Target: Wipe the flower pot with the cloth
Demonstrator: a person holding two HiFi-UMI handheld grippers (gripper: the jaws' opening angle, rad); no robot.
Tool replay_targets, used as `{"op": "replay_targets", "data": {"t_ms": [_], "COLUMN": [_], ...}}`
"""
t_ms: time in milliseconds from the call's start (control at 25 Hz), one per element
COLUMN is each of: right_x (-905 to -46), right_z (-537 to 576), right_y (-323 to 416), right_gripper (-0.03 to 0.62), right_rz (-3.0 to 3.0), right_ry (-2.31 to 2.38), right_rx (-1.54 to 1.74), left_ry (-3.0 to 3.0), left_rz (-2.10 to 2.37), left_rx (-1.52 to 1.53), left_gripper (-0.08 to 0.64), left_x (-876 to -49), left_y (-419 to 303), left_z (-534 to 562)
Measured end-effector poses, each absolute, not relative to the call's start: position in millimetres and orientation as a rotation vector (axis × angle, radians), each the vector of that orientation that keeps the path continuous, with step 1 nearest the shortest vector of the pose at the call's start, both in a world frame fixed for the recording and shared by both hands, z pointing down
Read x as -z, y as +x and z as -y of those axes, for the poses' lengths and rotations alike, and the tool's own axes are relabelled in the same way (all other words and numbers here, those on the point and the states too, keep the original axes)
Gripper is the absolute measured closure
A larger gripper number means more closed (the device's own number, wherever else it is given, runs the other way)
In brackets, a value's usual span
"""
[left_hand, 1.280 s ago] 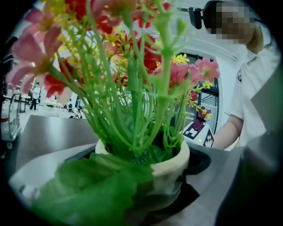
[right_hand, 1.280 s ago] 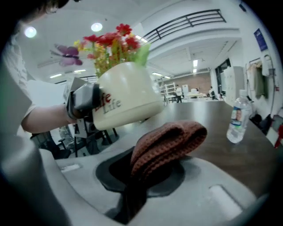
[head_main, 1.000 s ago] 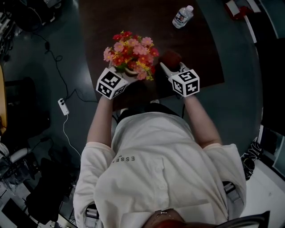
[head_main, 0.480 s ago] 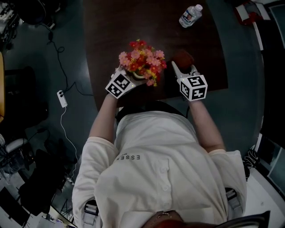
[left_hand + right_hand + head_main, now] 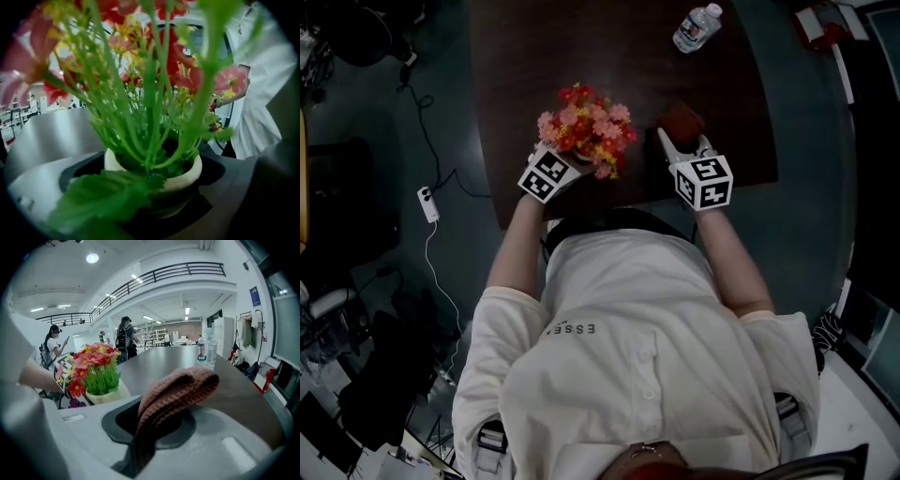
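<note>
Left gripper (image 5: 564, 161) fingers clamped on flower pot (image 5: 183, 175). Right gripper (image 5: 682, 141) fingers pinching brown cloth (image 5: 174, 389), beside pot, over dark surface (image 5: 609, 56).

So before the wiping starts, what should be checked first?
1. Left gripper jaws shut on the flower pot: ok.
2. Right gripper jaws shut on the cloth: ok, a folded end sticks out ahead.
3. Cloth touching the pot: not ok, they are apart, side by side.
4. Water bottle out of the way: ok, at the far end of the table.
5. Pot resting on the table: cannot tell.
</note>
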State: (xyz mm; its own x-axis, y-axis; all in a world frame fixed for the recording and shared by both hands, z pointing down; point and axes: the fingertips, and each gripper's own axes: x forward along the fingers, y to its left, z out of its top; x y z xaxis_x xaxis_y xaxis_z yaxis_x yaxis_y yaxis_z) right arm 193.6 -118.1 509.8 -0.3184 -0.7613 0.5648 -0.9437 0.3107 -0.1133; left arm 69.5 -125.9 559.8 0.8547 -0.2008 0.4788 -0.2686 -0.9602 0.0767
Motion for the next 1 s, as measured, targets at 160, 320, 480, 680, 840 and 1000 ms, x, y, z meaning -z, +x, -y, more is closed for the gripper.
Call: {"op": "replay_targets", "data": {"t_ms": [160,320,480,680,840,1000], "right_x": [-511,-505,-499,-493,-488,-482], "right_z": [114,109,103,90,78,50], "right_y": [184,177,170,154,144,131], "right_gripper": [0.546,0.546,0.546,0.546,0.546,0.546], "right_rz": [2.19,2.231,2.268,2.304,2.318,2.313], "right_ry": [1.488,1.44,1.4,1.333,1.342,1.373], "right_rx": [-0.61,-0.583,-0.556,-0.509,-0.494,-0.494], "left_ry": [2.87,2.806,2.769,2.646,2.631,2.644], "left_rz": [0.581,0.927,1.225,1.358,1.407,1.409], "left_rx": [-0.642,-0.476,-0.422,-0.319,-0.208,-0.085], "left_gripper": [-0.051,-0.025,0.143,0.318,0.453,0.51], "left_x": [-545,-509,-476,-458,-438,-415], "left_y": [53,23,3,-9,-15,-24], "left_z": [132,133,127,107,83,56]}}
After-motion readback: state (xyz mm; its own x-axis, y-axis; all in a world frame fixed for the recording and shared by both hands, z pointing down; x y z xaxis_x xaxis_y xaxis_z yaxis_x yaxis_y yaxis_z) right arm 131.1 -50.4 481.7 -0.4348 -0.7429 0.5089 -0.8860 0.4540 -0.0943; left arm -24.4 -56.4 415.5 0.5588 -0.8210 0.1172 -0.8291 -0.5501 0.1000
